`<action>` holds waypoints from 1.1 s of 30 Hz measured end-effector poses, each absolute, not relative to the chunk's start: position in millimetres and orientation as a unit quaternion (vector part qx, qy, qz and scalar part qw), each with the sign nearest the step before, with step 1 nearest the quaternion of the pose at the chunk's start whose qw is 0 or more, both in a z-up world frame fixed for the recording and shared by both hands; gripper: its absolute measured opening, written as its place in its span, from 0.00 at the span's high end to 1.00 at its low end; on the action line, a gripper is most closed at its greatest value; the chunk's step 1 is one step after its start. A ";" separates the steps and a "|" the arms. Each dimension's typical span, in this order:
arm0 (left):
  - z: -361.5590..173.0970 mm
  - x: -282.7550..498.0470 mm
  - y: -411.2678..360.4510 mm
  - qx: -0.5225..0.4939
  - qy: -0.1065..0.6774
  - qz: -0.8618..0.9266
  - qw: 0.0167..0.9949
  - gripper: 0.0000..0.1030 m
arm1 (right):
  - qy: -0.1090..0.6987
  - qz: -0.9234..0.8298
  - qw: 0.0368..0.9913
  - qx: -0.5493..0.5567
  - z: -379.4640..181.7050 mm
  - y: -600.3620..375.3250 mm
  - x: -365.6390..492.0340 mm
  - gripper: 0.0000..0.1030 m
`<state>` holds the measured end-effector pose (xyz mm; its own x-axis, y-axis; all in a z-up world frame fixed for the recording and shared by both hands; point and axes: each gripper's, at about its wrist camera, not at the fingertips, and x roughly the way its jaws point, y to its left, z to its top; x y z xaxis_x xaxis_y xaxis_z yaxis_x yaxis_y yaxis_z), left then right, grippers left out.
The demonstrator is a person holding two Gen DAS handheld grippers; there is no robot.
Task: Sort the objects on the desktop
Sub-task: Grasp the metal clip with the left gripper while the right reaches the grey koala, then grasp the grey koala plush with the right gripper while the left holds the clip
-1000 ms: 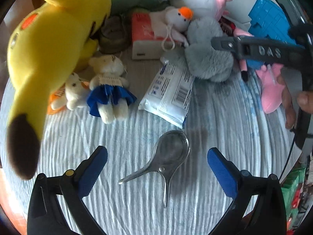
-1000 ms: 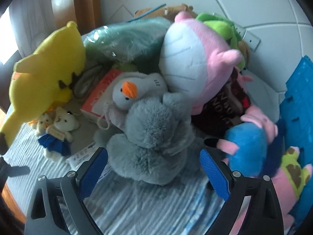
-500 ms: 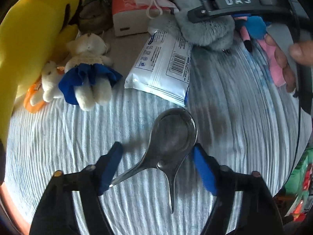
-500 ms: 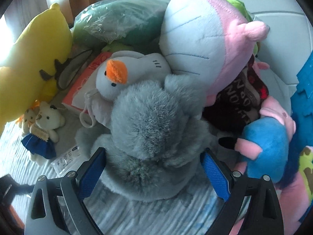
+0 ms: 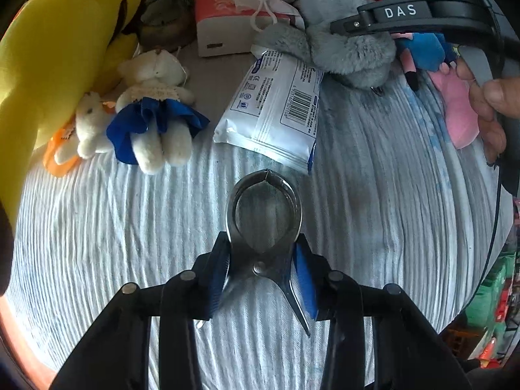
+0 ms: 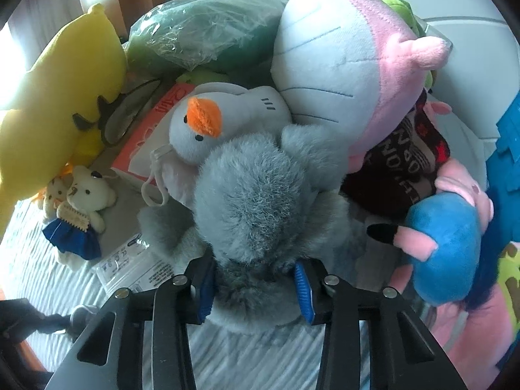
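A shiny metal plier-like tool (image 5: pixel 261 265) with a ring-shaped head lies on the striped white cloth (image 5: pixel 97 227). My left gripper (image 5: pixel 263 279) points down at it; its jaws are closing, and the blue pads (image 5: pixel 221 273) press on both sides just below the ring. In the right wrist view, a fluffy grey plush (image 6: pixel 250 201) fills the middle. My right gripper (image 6: pixel 256 287) is closing on its lower part, with the blue pads (image 6: pixel 304 292) sunk into the fur. The same grey plush (image 5: pixel 344 42) shows at the top of the left wrist view, under the right tool's black frame (image 5: pixel 399 13).
Toys crowd the far side: a yellow plush (image 5: pixel 65 48), a small bear in a blue skirt (image 5: pixel 152 104), a white duck (image 6: pixel 211 126), a big pink-and-white plush (image 6: pixel 341 58) and a blue-and-pink pig (image 6: pixel 445 243). A white wipes packet (image 5: pixel 276 110) and a tissue box (image 5: pixel 224 26) lie nearby.
Both grippers sank and drew their jaws in. The left closed around the metal tool, whose handles folded together. The right closed into the grey plush.
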<state>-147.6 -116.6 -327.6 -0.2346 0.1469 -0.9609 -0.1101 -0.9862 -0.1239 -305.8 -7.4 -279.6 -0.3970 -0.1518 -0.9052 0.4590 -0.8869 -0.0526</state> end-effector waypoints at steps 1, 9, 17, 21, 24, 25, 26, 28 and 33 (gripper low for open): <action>-326.1 -147.2 -116.3 -0.612 -0.017 0.786 0.082 0.63 | 0.148 -0.823 0.185 0.516 -277.8 -6.4 -305.2 0.65; -313.9 -146.1 -112.1 -0.605 -0.017 0.793 0.075 0.63 | 0.146 -0.826 0.185 0.511 -262.2 -0.4 -298.2 0.97; -305.3 -139.2 -127.0 -0.599 -0.018 0.798 0.064 0.63 | 0.119 -0.831 0.189 0.509 -255.7 10.9 -293.0 0.98; -296.5 -136.8 -135.0 -0.594 -0.021 0.802 0.060 0.63 | 0.110 -0.834 0.192 0.505 -254.1 10.9 -285.2 0.99; -292.2 -137.0 -138.5 -0.591 -0.023 0.804 0.057 0.63 | 0.110 -0.834 0.196 0.504 -249.7 12.0 -284.1 0.99; -291.2 -137.3 -139.0 -0.591 -0.024 0.805 0.056 0.63 | 0.110 -0.834 0.197 0.503 -249.4 13.4 -285.1 0.99; -290.3 -137.6 -139.4 -0.590 -0.024 0.805 0.055 0.63 | 0.111 -0.835 0.197 0.501 -246.8 14.0 -284.0 0.99; -289.1 -138.5 -137.9 -0.588 -0.025 0.807 0.054 0.63 | 0.110 -0.836 0.198 0.501 -242.5 14.3 -282.8 0.99; -282.6 -138.7 -144.1 -0.584 -0.028 0.810 0.052 0.63 | 0.103 -0.839 0.202 0.494 -230.0 17.4 -276.9 0.99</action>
<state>-138.7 -144.1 -282.6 -0.3122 0.1172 -0.9428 -0.0516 -0.9930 -0.1064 -276.9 17.4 -230.0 -0.4303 -0.2383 -0.8706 0.4411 -0.8970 0.0275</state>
